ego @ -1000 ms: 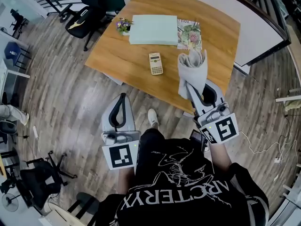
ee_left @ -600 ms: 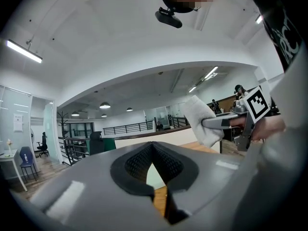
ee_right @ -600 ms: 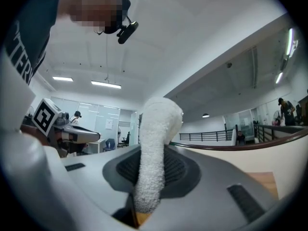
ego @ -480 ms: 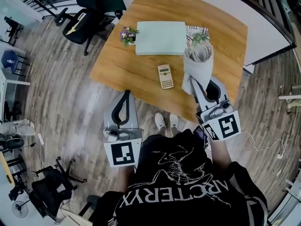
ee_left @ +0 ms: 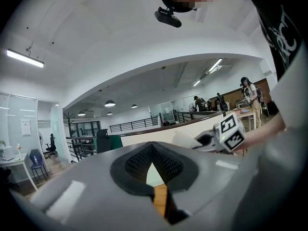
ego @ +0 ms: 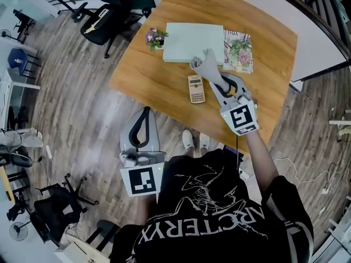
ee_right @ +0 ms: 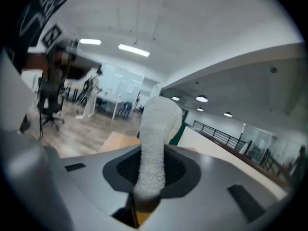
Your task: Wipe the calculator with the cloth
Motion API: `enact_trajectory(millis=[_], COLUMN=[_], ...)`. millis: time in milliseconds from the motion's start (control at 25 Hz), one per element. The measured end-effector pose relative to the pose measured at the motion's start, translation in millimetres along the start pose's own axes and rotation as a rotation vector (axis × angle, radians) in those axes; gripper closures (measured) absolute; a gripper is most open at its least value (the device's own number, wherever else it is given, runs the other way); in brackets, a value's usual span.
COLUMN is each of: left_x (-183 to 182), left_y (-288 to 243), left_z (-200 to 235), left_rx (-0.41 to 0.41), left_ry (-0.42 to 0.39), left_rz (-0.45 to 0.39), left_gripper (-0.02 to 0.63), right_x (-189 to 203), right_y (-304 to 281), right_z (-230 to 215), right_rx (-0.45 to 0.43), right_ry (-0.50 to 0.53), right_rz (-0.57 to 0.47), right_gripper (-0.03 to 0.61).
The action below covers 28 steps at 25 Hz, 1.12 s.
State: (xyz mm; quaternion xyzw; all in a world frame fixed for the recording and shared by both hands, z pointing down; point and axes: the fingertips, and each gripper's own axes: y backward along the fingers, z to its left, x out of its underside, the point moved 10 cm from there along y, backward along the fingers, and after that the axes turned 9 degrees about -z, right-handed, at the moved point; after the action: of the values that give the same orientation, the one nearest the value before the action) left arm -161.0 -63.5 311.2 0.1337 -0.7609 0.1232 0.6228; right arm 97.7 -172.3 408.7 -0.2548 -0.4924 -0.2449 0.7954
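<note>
A small beige calculator point(ego: 196, 89) lies flat on the wooden table point(ego: 148, 75), near its front edge. My right gripper point(ego: 215, 83) is shut on a grey-white cloth point(ego: 207, 65), which sticks out past the jaws just right of and beyond the calculator. In the right gripper view the cloth point(ee_right: 156, 129) stands up between the jaws of the right gripper point(ee_right: 150, 177). My left gripper point(ego: 143, 114) hangs over the floor in front of the table, shut and holding nothing. In the left gripper view the jaws of the left gripper point(ee_left: 153, 150) meet at the tips.
A pale green flat box point(ego: 193, 43) lies behind the calculator. A small pot of flowers point(ego: 156, 37) stands at its left and a floral-print booklet point(ego: 239, 51) at its right. An office chair point(ego: 109, 21) stands off the table's far left corner.
My right gripper has swung left and lowered over the table, carrying the cloth from the front right edge to just beside the calculator. The left gripper has stayed put.
</note>
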Motion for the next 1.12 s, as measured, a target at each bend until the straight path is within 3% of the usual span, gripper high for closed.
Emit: enact_trajectory(millis=[160,320,560,680,1120], left_x=[-3,-11,-10,-8,-5], left_y=[13,25,46,52,33], left_z=[2,4,12,15,4], left_rx=[-0.028,-0.067,-0.142,-0.160,-0.079], left_ry=[-0.043,-0.089,-0.106,-0.106,-0.065], left_rz=[0.037,0.053,0.098,0.098,0.056], left_gripper=[0.606,0.606,0.606,0.606,0.606], right_x=[74,136,178,188,180], right_y=[-79,-139,-175,-172,-115], right_z=[27,54,75,85,131], right_rx=[-0.231,-0.441,-0.502,-0.564,-0.707], right_ry=[0.329,0.498,0.583,0.574,0.540], right_rz=[0.217,0.397,0.514,0.539,0.498], right_gripper=[0.489,0.489,0.489,0.489,0.489])
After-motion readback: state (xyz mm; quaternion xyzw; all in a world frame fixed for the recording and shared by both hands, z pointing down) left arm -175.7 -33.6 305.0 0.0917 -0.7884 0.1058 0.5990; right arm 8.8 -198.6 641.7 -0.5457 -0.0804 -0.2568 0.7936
